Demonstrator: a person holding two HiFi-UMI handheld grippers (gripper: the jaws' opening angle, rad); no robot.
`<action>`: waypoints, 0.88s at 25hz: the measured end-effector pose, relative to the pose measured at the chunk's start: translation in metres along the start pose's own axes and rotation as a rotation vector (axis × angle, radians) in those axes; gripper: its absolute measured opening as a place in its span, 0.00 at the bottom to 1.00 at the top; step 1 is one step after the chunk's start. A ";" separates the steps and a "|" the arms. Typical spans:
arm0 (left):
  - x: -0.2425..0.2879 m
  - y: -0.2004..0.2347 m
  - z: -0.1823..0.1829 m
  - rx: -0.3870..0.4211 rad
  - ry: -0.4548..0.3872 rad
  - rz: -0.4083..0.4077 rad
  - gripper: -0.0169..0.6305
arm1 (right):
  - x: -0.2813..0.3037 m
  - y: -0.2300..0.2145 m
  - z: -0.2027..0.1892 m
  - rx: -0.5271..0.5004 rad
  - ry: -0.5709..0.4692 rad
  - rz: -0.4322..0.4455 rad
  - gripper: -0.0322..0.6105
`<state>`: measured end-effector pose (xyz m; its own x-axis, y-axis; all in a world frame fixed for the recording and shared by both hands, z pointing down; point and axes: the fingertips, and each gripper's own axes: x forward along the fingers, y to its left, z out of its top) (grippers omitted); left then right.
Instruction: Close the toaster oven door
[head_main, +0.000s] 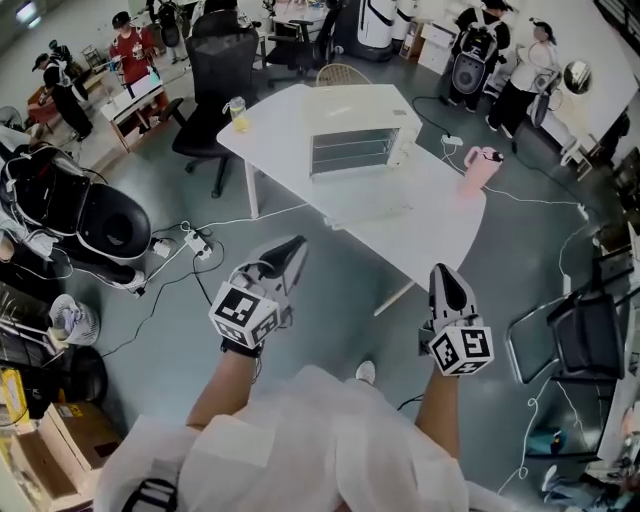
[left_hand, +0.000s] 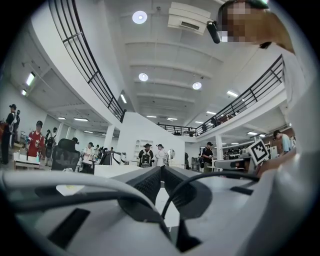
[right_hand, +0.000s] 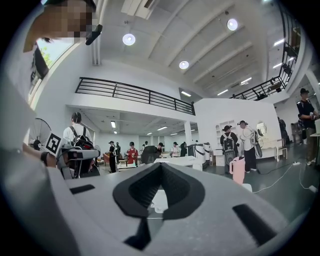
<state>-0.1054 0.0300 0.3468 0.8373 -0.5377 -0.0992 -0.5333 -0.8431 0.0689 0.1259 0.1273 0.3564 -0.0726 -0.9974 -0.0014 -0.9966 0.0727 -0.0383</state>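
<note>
The silver toaster oven (head_main: 355, 145) stands on the white table (head_main: 300, 110), well ahead of me. Its glass door seems to hang down flat in front of it, though it shows only faintly. Both grippers are held low near my body, far short of the table. My left gripper (head_main: 292, 250) is shut with nothing in it, and the left gripper view shows its fingertips (left_hand: 161, 170) pressed together. My right gripper (head_main: 447, 278) is also shut and empty, its jaws meeting at the tip (right_hand: 161, 167).
A pink mug (head_main: 480, 165) stands at the table's right end and a cup of yellow drink (head_main: 238, 113) at its left corner. A black office chair (head_main: 222, 70) is behind the table. A power strip (head_main: 195, 243) and cables lie on the floor. People stand around the room.
</note>
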 end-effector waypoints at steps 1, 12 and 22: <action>0.004 -0.002 -0.001 0.001 0.002 0.003 0.06 | 0.000 -0.005 -0.001 0.004 -0.001 0.001 0.06; 0.069 -0.036 -0.004 0.010 -0.007 0.067 0.06 | 0.020 -0.077 0.008 -0.008 0.004 0.090 0.06; 0.131 -0.076 -0.008 0.037 -0.030 0.189 0.06 | 0.043 -0.154 0.016 -0.045 0.030 0.227 0.06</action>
<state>0.0460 0.0240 0.3368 0.7182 -0.6857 -0.1179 -0.6851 -0.7266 0.0525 0.2772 0.0730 0.3459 -0.2952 -0.9551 0.0250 -0.9554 0.2954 0.0037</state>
